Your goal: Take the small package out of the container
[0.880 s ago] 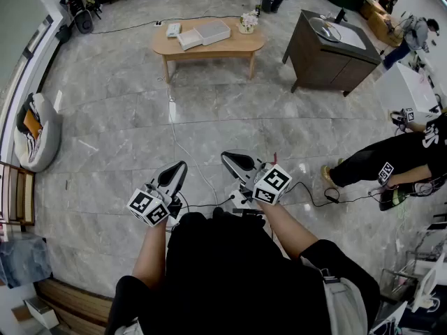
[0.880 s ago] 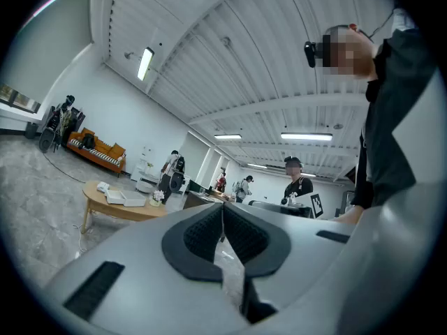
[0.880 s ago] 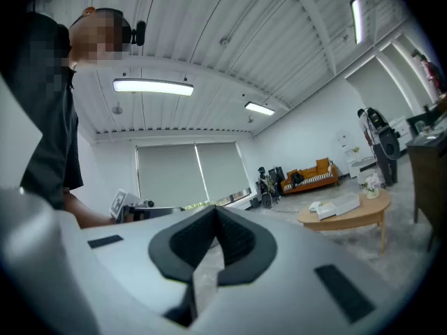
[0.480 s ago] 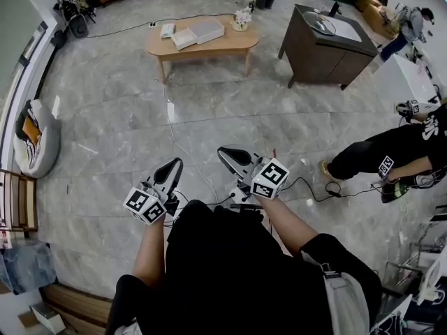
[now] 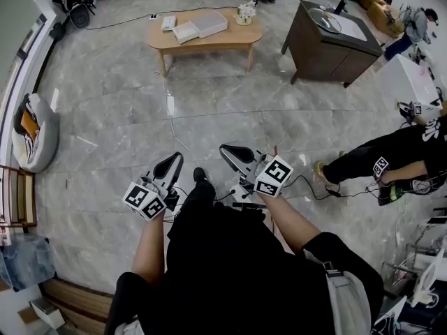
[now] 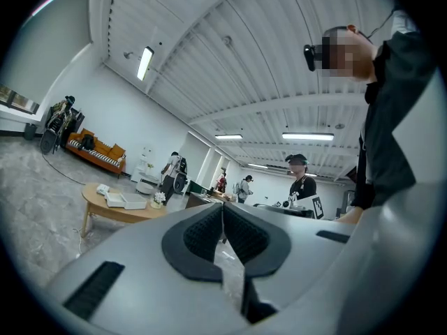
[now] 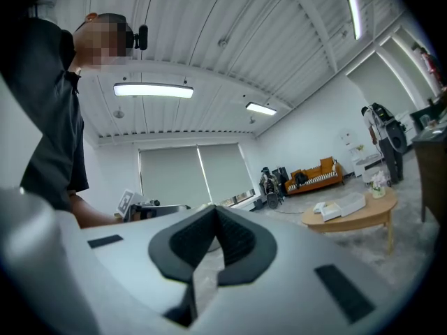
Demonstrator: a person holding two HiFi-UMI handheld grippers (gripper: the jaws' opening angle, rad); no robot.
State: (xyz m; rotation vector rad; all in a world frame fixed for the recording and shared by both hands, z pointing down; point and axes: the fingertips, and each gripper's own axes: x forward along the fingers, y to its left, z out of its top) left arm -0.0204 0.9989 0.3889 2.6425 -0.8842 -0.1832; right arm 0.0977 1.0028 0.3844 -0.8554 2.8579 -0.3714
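A white open container [image 5: 208, 24] lies on a light wooden table [image 5: 230, 39] far across the room, with a flat white box [image 5: 186, 35] and a small white item [image 5: 169, 23] beside it. I cannot tell which is the small package. My left gripper [image 5: 173, 163] and right gripper [image 5: 232, 152] are held low in front of the person's body, over the marble floor, far from the table. Both are shut with nothing between the pads. The left gripper view shows its own gripper [image 6: 223, 222] and the table [image 6: 105, 208]; the right gripper view shows its own gripper [image 7: 215, 227] and the container [image 7: 347, 204].
A dark cabinet with a sink [image 5: 328, 44] stands right of the table. A person in black [image 5: 391, 160] sits on the floor at the right with cables [image 5: 311, 190] nearby. A white cable [image 5: 171, 114] runs across the floor. A beanbag chair [image 5: 31, 135] rests by the left wall.
The holder's black shoe has come forward between the two grippers, and the table sits slightly higher in the head view. Both grippers stay shut and level.
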